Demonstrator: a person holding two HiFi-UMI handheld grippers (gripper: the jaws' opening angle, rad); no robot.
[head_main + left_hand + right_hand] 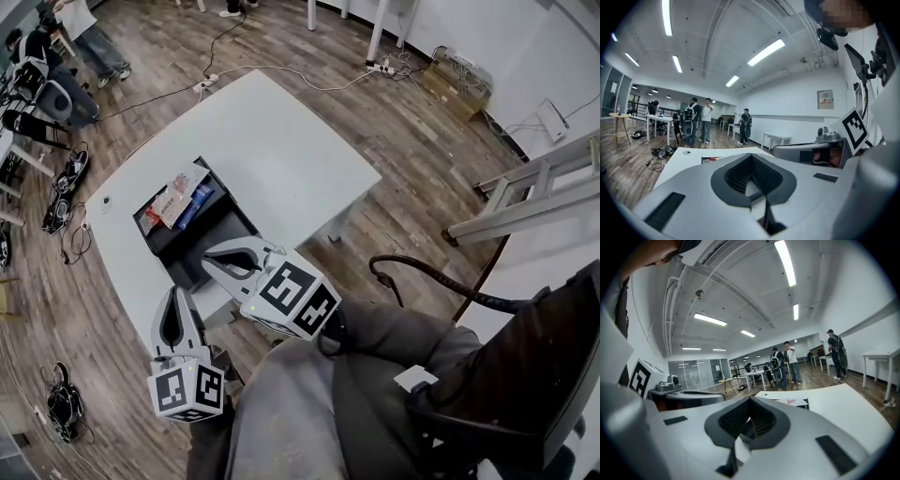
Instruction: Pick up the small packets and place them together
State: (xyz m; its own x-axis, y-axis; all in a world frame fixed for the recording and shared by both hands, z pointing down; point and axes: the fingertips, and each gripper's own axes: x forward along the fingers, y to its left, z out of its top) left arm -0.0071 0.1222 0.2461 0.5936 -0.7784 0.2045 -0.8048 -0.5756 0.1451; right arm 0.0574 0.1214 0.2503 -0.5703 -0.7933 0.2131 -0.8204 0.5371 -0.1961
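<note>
Small packets, one red and white (169,202) and one blue (193,208), lie in a black open box (208,242) on the white table (281,150). My left gripper (175,292) hovers off the table's near edge, short of the box, jaws shut and empty. My right gripper (210,259) is held over the box's near end, also shut with nothing in it. In the left gripper view the shut left gripper (751,180) fills the foreground, with a red packet edge (711,159) beyond. The right gripper view shows the shut right gripper (749,423) and the packets (790,401) far ahead.
Cables and a power strip (204,84) lie on the wood floor behind the table. A cardboard box (456,79) and a wooden frame (534,192) stand at the right, a black chair (525,375) at the lower right. Several people (701,121) stand by far desks.
</note>
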